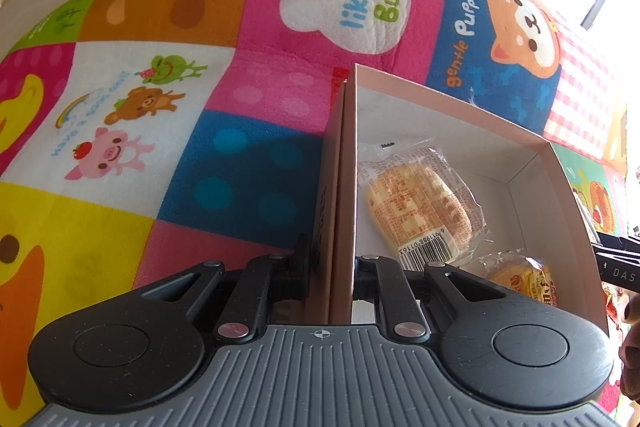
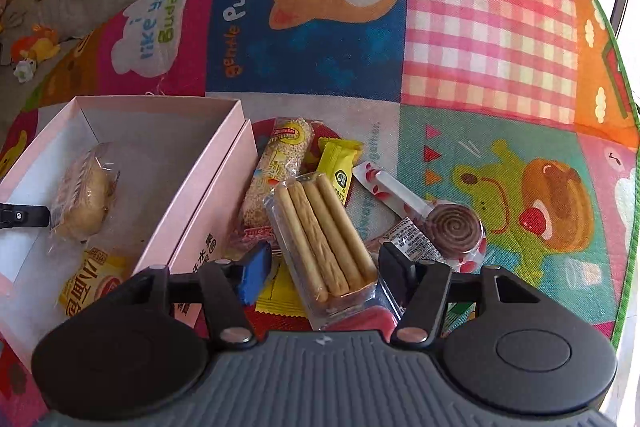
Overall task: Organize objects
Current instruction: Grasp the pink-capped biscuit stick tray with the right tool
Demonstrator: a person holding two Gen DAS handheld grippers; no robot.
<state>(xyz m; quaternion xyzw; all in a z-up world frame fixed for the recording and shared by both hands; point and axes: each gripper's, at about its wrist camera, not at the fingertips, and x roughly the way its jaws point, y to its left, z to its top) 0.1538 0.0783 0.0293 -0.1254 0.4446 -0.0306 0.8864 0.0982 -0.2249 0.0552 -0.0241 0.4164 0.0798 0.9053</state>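
Note:
A pink box point(image 1: 520, 155) lies open on the colourful mat; it also shows in the right wrist view point(image 2: 160, 103). My left gripper point(image 1: 334, 267) is shut on the box's left wall. Inside lie a wrapped bun point(image 1: 420, 203), seen too in the right wrist view point(image 2: 86, 195), and a yellow snack pack point(image 2: 86, 283). My right gripper point(image 2: 324, 267) is open, its fingers on either side of a clear pack of breadsticks point(image 2: 320, 239), which lies on a pile of snacks right of the box.
The pile holds a puffed-rice bar point(image 2: 276, 171), a yellow sachet point(image 2: 340, 167) and a spiral lollipop point(image 2: 452, 227). The play mat point(image 2: 480, 27) spreads all around. Clothes and soft toys point(image 2: 36, 47) lie on the grey floor beyond its far left edge.

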